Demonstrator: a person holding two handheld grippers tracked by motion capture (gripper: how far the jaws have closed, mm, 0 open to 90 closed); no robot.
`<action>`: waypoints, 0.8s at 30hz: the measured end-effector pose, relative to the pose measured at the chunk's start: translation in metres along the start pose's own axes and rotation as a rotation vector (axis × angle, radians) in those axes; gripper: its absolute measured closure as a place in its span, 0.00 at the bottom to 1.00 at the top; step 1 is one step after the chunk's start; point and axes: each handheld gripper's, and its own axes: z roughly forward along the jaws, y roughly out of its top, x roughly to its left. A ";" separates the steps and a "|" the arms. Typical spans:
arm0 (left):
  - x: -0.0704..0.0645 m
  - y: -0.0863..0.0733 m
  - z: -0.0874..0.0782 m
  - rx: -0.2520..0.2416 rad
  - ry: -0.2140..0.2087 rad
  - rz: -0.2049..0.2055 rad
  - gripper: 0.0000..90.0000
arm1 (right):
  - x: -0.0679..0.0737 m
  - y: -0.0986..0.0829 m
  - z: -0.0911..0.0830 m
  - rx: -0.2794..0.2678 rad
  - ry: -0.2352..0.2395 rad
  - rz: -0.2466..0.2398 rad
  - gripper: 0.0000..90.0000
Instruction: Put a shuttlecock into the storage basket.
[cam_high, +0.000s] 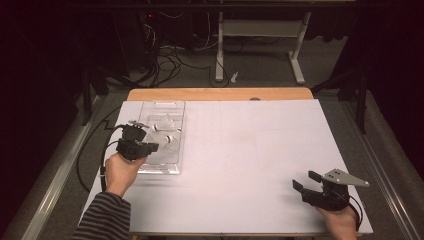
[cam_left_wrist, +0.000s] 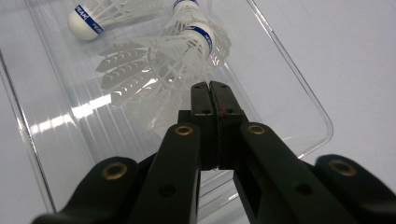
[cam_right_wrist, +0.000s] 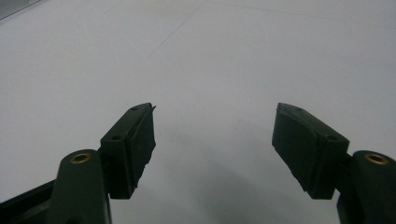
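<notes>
The left gripper is being held over the clear tray, fingers clenched on nothing, beside the shuttlecocks. The right gripper is being rested on the white surface, fingers released

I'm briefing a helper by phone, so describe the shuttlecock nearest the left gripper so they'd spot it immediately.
On the white table, find the clear plastic tray at the left. Inside lie white feather shuttlecocks; the one meant, the nearest shuttlecock, is just beyond the shut left gripper. Unlike the far shuttlecock, its blue-banded cork points away.

Left gripper over clear tray holding white shuttlecocks, bench left side. Right gripper near right edge, well apart, fingers spread.
</notes>
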 end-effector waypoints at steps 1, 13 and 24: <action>0.000 0.000 0.000 0.002 0.001 -0.001 0.99 | 0.000 0.000 0.000 0.000 0.000 0.000 0.34; 0.002 0.001 0.007 0.008 0.010 -0.009 0.99 | 0.000 0.000 0.000 0.003 -0.001 0.002 0.34; 0.003 0.002 0.014 0.019 0.011 -0.018 0.91 | 0.000 0.000 0.000 0.003 0.002 0.001 0.34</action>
